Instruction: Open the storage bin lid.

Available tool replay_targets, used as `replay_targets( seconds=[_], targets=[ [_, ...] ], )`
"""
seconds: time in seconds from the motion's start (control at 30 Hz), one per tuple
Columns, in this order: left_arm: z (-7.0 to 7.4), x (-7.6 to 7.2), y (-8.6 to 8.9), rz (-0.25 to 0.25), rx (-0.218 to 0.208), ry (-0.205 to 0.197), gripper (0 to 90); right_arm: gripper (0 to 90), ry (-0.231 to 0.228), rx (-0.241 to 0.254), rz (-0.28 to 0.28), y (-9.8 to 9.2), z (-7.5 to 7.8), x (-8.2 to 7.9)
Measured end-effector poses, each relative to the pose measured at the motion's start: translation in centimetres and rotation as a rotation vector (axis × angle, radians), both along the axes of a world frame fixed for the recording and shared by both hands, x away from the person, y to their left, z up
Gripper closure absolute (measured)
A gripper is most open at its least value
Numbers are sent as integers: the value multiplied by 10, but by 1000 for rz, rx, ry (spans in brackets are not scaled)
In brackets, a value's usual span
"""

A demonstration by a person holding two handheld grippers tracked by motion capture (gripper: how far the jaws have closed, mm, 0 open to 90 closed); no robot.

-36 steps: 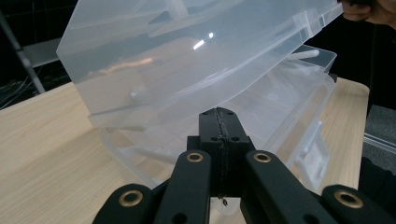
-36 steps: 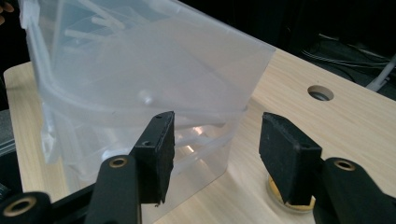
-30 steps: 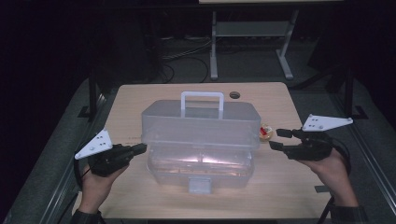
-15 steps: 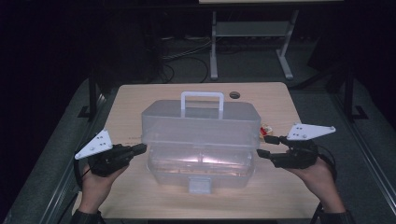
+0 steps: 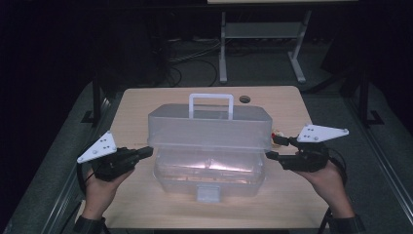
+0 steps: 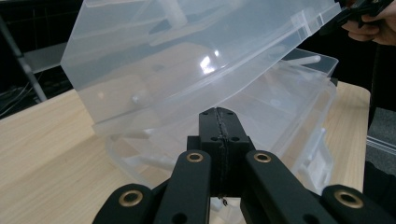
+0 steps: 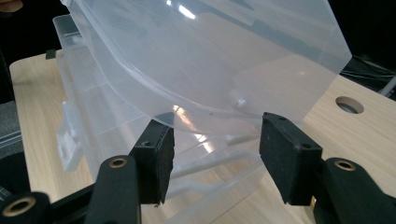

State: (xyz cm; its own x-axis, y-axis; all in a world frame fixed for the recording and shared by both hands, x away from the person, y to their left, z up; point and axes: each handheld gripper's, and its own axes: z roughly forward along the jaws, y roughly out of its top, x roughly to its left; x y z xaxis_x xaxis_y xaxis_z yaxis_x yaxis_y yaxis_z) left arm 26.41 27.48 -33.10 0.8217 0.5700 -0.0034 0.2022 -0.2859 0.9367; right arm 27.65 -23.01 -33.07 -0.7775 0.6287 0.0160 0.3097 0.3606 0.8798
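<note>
From above, your clear plastic box [image 5: 207, 165] sits mid-table [image 5: 146, 102] with its lid [image 5: 209, 129] propped partly up, handle [image 5: 211, 105] at the far side, and you have a gripper at each end of it: the left gripper [image 5: 146, 152] pokes its tip against the lid's left edge, the right gripper [image 5: 272, 147] reaches toward the right corner, both forearms low and nearly level, wrists aimed inward. Your risk is that the lid looks balanced rather than held, so if either hand drifts away it may drop shut or twist on its hinges, and a one-sided push could skid the whole box across the wood. Along the left gripper view, your jaws are pressed together with nothing between them, the closed tip sitting under the tilted lid's [image 6: 196, 60] rim like a wedge; smooth plastic could slide off that narrow point. Along the right gripper view, your jaws stand about half apart, the pads [image 7: 156, 161] either side of the lid's [image 7: 210, 60] lower edge without pinching it, so you have no real grip there yet; close crookedly and the rim may pop out sideways
</note>
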Motion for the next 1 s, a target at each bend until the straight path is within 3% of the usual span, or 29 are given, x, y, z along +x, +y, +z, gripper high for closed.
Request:
replay_targets(
  seconds=[0.47, 1.0],
  targets=[
    [12, 12, -6, 2, 16, 0, 900, 473, -34, 11, -25, 8, 7, 7],
    [19, 19, -9, 8, -10, -8, 899, 519, -67, 27, -59, 8, 14, 11]
  ],
)
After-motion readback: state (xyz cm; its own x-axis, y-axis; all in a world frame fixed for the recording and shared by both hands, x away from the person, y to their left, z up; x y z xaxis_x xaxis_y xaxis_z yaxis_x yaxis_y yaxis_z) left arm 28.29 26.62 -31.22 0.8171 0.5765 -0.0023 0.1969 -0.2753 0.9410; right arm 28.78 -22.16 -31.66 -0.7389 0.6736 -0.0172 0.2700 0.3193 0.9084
